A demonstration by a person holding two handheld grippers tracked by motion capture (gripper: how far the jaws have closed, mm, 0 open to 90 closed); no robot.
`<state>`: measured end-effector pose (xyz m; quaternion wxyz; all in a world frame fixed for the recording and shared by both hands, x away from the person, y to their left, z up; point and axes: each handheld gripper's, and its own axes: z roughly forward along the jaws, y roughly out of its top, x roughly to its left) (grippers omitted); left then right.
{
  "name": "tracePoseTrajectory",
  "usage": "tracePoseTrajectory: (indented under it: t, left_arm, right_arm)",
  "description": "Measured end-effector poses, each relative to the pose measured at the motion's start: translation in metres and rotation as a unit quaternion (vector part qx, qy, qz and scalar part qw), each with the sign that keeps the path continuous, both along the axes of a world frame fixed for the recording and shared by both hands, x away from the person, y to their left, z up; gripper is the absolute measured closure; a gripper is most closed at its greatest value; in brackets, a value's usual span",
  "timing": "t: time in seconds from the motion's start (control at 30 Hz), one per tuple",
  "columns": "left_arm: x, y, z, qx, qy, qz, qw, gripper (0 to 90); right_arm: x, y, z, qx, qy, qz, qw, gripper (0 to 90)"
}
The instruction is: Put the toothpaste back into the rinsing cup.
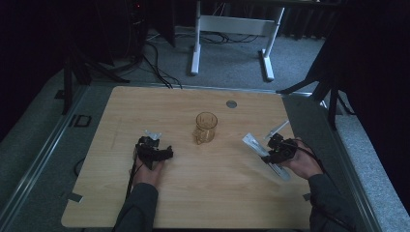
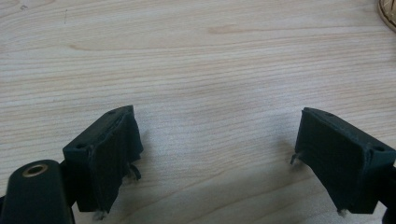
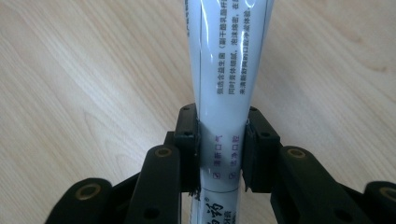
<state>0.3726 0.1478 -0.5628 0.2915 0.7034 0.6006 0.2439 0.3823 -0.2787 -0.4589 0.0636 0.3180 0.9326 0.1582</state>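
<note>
I see my right gripper [image 3: 220,149] closed on a white tube [image 3: 229,70], both jaws pressing its sides; the tube lies low over the wooden table [image 1: 203,193], to the right of the amber glass mug [image 1: 206,127]. My left gripper [image 2: 215,154] is to the left of the mug, its jaws wide apart with bare wood between them.

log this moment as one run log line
left tongs: open, over bare table | right tongs: shut on white tube | glass mug: upright, mid-table, untouched
</note>
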Motion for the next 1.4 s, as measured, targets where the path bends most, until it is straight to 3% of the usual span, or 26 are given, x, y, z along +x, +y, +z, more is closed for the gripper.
tracePoseTrajectory:
  t: [0.37, 0.8, 1.07, 1.4]
  left_arm:
    - [0.000, 0.000, 0.000, 0.000, 0.000, 0.000, 1.0000, 12.7]
    - [0.000, 0.000, 0.000, 0.000, 0.000, 0.000, 1.0000, 12.7]
    - [0.000, 0.000, 0.000, 0.000, 0.000, 0.000, 1.0000, 12.7]
    - [0.000, 0.000, 0.000, 0.000, 0.000, 0.000, 1.0000, 12.8]
  right_arm:
    - [0.001, 0.001, 0.002, 0.027, -0.015, -0.005, 0.9995, 71.4]
    - [0.001, 0.003, 0.014, 0.081, -0.043, -0.014, 0.9956, 71.4]
    - [0.002, -0.003, 0.022, 0.127, -0.062, -0.030, 0.9895, 71.5]
    - [0.003, -0.012, 0.030, 0.165, -0.076, -0.046, 0.9823, 71.4]
